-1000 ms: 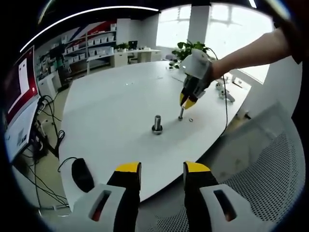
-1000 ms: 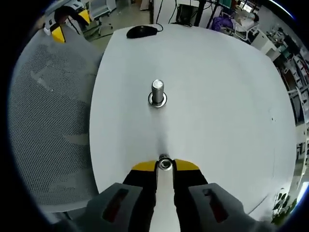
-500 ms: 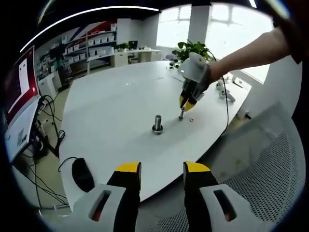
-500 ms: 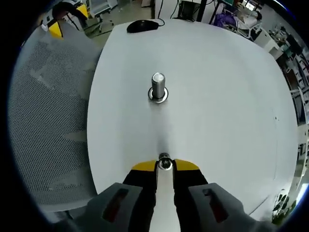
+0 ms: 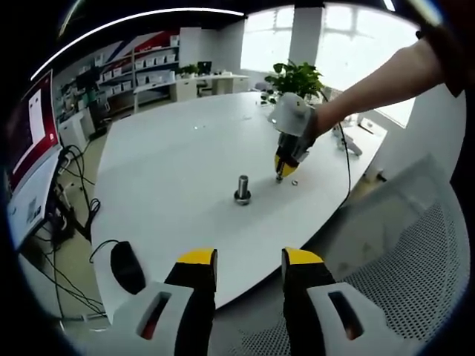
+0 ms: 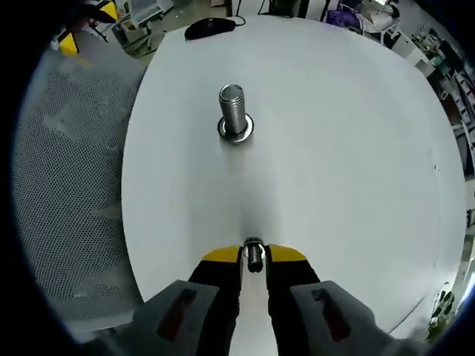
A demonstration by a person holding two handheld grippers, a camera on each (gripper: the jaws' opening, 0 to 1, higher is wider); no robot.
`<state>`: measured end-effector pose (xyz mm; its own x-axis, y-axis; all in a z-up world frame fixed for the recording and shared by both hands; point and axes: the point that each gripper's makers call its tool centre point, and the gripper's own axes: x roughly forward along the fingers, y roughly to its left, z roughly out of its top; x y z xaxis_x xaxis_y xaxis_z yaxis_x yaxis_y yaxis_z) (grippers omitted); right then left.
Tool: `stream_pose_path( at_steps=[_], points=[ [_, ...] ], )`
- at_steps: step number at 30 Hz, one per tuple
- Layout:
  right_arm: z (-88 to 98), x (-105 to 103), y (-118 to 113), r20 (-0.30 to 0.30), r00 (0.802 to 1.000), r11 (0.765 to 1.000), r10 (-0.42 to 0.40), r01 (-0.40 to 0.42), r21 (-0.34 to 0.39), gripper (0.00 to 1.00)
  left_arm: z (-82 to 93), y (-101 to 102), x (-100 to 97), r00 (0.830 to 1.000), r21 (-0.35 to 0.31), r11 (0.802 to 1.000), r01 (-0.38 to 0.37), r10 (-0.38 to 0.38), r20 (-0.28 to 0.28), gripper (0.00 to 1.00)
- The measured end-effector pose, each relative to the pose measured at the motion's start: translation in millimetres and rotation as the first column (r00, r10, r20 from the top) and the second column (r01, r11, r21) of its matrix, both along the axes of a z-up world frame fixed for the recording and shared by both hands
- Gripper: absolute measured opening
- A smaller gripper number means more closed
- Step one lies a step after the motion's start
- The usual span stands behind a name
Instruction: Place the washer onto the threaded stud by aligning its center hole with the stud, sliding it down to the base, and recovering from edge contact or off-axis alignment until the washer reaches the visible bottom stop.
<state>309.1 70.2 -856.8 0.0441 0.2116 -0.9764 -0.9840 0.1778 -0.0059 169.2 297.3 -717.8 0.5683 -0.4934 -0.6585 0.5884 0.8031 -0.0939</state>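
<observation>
A large threaded stud (image 5: 242, 188) stands upright mid-table on a wide ring-like base; the right gripper view shows this stud (image 6: 231, 110) straight ahead, well beyond the fingertips. My right gripper (image 6: 254, 256) is shut on a small metal stud (image 6: 254, 257) that sticks out between its yellow tips. In the left gripper view, the right gripper (image 5: 284, 169) points down at the table, right of the large stud. A small washer (image 5: 295, 182) lies flat on the table just beside it. My left gripper (image 5: 249, 259) hangs open over the near table edge, holding nothing.
The white oval table (image 5: 171, 148) carries a black mouse (image 5: 126, 268) near its edge, also seen as the mouse (image 6: 210, 27) at the far end. A grey mesh chair (image 5: 401, 274) stands beside the table. A potted plant (image 5: 297, 74) and cables lie beyond.
My right gripper has sunk lower over the small stud and moved a little toward the large stud, which now looks taller and nearer. The left gripper has stayed still.
</observation>
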Motion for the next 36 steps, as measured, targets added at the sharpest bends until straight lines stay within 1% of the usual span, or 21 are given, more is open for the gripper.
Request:
stream_pose_path(
  at_steps=[3, 8, 12, 15, 17, 20, 26, 28, 31, 34, 36],
  points=[
    [-3.6, 1, -1, 0.004, 1.000, 1.000, 0.002, -0.002, -0.002, 0.14, -0.4, 0, 0.1, 1.000, 0.000, 1.000, -0.001, 0.001, -0.001, 0.33],
    [-4.3, 0, 0, 0.004, 1.000, 1.000, -0.005, 0.005, 0.004, 0.15, 0.4, -1, 0.1, 1.000, -0.001, 1.000, -0.001, 0.001, 0.000, 0.33],
    [-3.8, 1, 0, 0.019, 1.000, 1.000, -0.002, 0.002, 0.006, 0.20, -0.1, 0, 0.2, 1.000, 0.000, 1.000, -0.001, 0.001, -0.001, 0.33],
    [-3.4, -1, -2, 0.007, 1.000, 1.000, -0.015, 0.015, 0.012, 0.21, -0.2, 0, 0.6, 1.000, 0.000, 1.000, -0.003, 0.003, -0.001, 0.33],
    [-2.3, -1, -3, 0.010, 1.000, 1.000, -0.019, 0.019, 0.017, 0.21, -0.4, 0, 0.7, 1.000, -0.001, 1.000, -0.004, 0.004, -0.002, 0.33],
    [1.2, -1, -7, 0.013, 0.999, 0.999, -0.030, 0.029, 0.023, 0.21, -0.8, 0, 0.5, 1.000, 0.001, 1.000, -0.002, 0.002, -0.004, 0.33],
    [4.7, -3, -23, 0.008, 0.997, 0.997, -0.075, 0.075, 0.035, 0.23, -1.4, 0, 0.3, 1.000, 0.003, 1.000, -0.001, 0.001, -0.007, 0.33],
    [4.5, -5, -27, 0.003, 0.996, 0.995, -0.091, 0.091, 0.041, 0.23, -1.4, 1, 0.2, 1.000, 0.003, 1.000, -0.002, 0.002, -0.008, 0.33],
    [1.0, -15, -32, -0.018, 0.993, 0.991, -0.121, 0.121, 0.050, 0.24, -1.1, 0, 0.3, 1.000, 0.002, 1.000, -0.002, 0.002, -0.007, 0.33],
    [-4.9, -25, -36, -0.035, 0.992, 0.992, -0.117, 0.119, 0.050, 0.24, -1.0, 1, 0.1, 1.000, 0.003, 1.000, -0.002, 0.002, -0.006, 0.33],
    [-7.8, -30, -37, -0.037, 0.993, 0.993, -0.108, 0.110, 0.046, 0.24, -0.9, 1, 0.2, 1.000, 0.005, 1.000, -0.004, 0.004, -0.006, 0.33]
  ],
)
